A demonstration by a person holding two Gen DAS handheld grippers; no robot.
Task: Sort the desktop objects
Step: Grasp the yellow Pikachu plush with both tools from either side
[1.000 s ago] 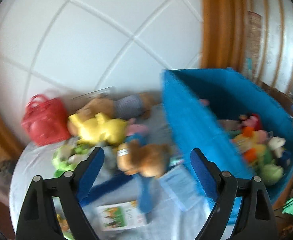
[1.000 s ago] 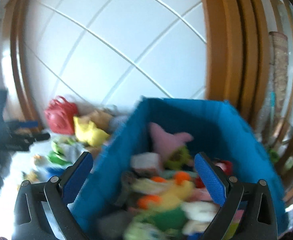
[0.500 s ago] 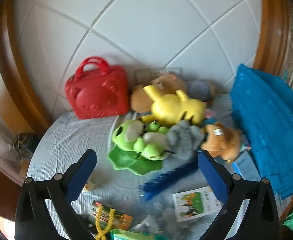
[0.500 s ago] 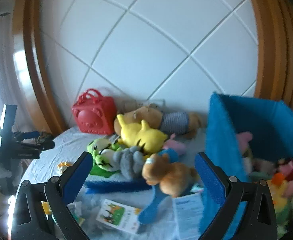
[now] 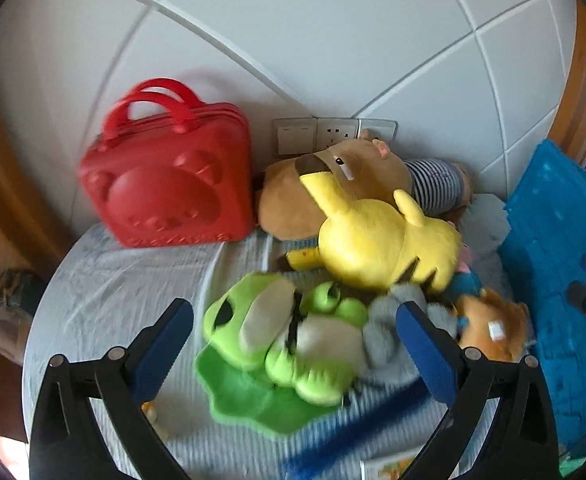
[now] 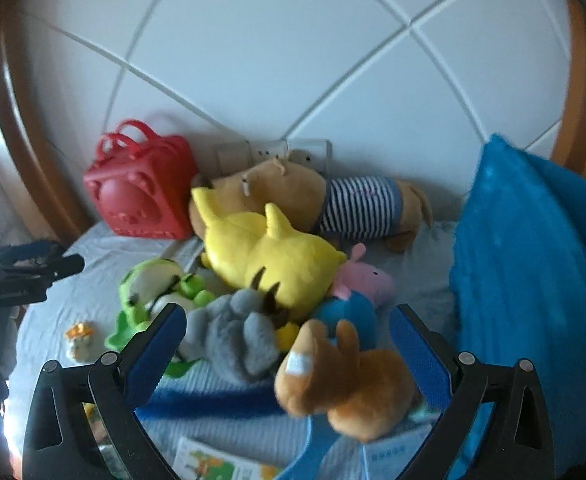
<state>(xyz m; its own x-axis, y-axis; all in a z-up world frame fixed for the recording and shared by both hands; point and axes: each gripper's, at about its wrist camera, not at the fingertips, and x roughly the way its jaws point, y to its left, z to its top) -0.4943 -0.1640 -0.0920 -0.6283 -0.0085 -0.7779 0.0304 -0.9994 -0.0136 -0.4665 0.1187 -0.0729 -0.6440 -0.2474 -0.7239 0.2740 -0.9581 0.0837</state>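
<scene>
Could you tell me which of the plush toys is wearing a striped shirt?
The big brown plush lying against the wall behind the yellow plush; its navy-and-white striped shirt is the only clothing here.

White tiled wall (image 5: pixel 333 40) behind, with silver socket plate (image 5: pixel 335 136); brown wooden frame (image 6: pixel 585 120) at right; pale ribbed tablecloth (image 5: pixel 133 280) below.

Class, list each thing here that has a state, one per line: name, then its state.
Left gripper: open, empty, fingers either side of the frog.
Right gripper: open, empty.
Red plastic handbag: shut, upright against the wall.
Green frog plush: lying down.
Yellow plush: face down.
Striped-shirt brown bear plush: on its side.
Blue fabric bin: upright.
</scene>
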